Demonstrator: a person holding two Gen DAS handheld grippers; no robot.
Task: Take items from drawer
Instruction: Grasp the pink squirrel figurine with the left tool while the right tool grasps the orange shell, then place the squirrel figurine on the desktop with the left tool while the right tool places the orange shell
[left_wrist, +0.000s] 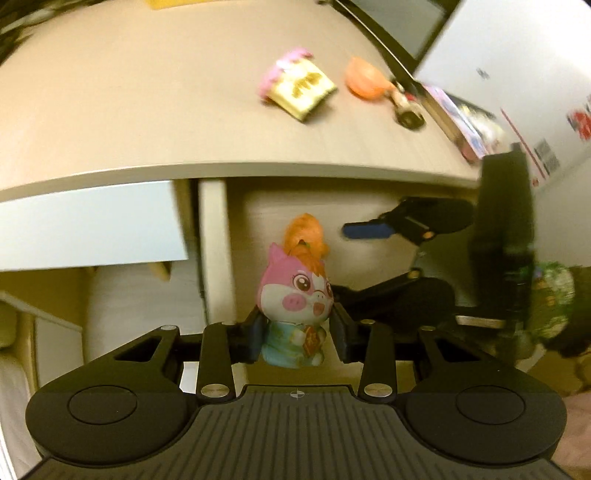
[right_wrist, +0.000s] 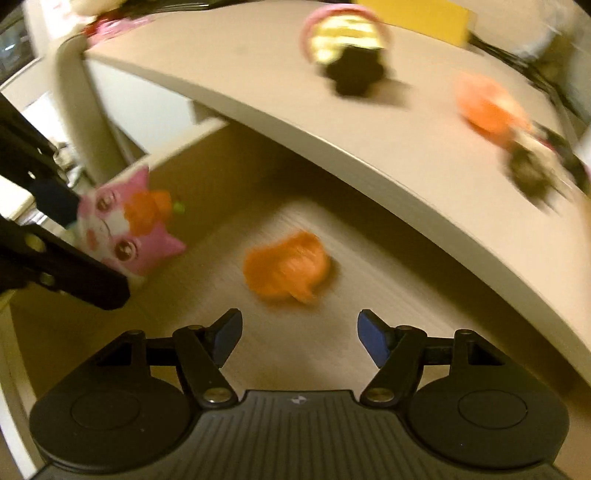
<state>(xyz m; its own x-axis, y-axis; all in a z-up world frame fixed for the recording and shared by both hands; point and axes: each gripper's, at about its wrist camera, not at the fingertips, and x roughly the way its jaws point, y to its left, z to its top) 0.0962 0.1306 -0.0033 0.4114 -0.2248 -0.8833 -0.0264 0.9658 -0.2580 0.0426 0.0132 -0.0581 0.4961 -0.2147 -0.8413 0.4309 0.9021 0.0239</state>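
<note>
My left gripper (left_wrist: 298, 334) is shut on a pink pig figurine (left_wrist: 295, 302) in a light blue outfit, its pads pressed on the body from both sides. The right wrist view shows the same figurine (right_wrist: 125, 229) lifted at the left of the open drawer (right_wrist: 376, 269), between the left gripper's fingers (right_wrist: 59, 203). An orange toy (right_wrist: 288, 267) lies on the drawer floor. My right gripper (right_wrist: 299, 339) hovers just in front of it, open, with nothing between its blue pads. In the left wrist view the right gripper (left_wrist: 341, 260) reaches in from the right, beyond the figurine.
The desk top (left_wrist: 147, 110) overhangs the drawer. On it lie a pink and yellow toy (left_wrist: 299, 86), an orange piece (left_wrist: 364, 77) and a small toy car (left_wrist: 406, 109). A white drawer front (left_wrist: 92, 221) sits to the left. Both views are motion-blurred.
</note>
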